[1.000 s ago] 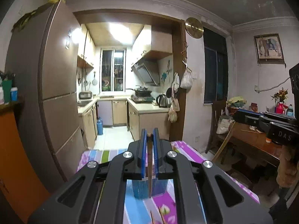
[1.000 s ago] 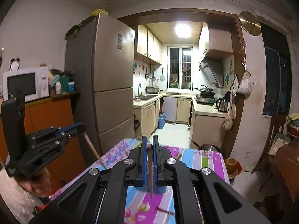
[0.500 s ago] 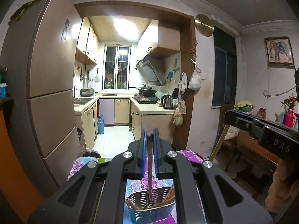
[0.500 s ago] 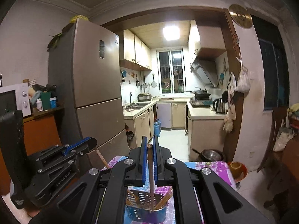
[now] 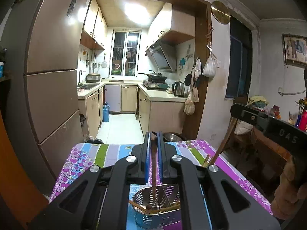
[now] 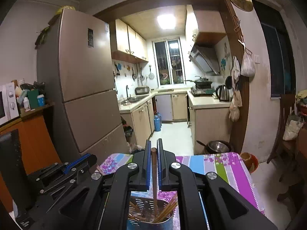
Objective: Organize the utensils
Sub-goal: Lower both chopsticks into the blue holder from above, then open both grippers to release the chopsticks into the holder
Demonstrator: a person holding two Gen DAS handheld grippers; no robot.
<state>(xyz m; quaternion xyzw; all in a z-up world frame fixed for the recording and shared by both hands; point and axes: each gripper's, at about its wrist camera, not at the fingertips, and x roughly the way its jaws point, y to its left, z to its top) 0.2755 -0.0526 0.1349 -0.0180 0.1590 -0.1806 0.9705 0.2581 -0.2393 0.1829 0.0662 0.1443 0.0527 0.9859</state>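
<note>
Chopsticks over the holder

Metal holder point(image 5: 153, 205) on the desk point(image 5: 86, 159) holds chopsticks point(image 6: 165, 210); both grippers, left point(image 5: 153, 140) and right point(image 6: 153, 149), pinch one stick each.

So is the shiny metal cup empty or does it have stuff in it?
Not empty. The metal utensil holder stands upright on the flowery tablecloth, and several wooden chopsticks already lean inside it.

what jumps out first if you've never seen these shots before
Each view is filled by a black gripper with blue pads: the left gripper and the right gripper are each shut on a wooden chopstick pointing down into a metal utensil holder on the flowery tablecloth. Behind them, a tall fridge stands left of the lit kitchen doorway.
</note>
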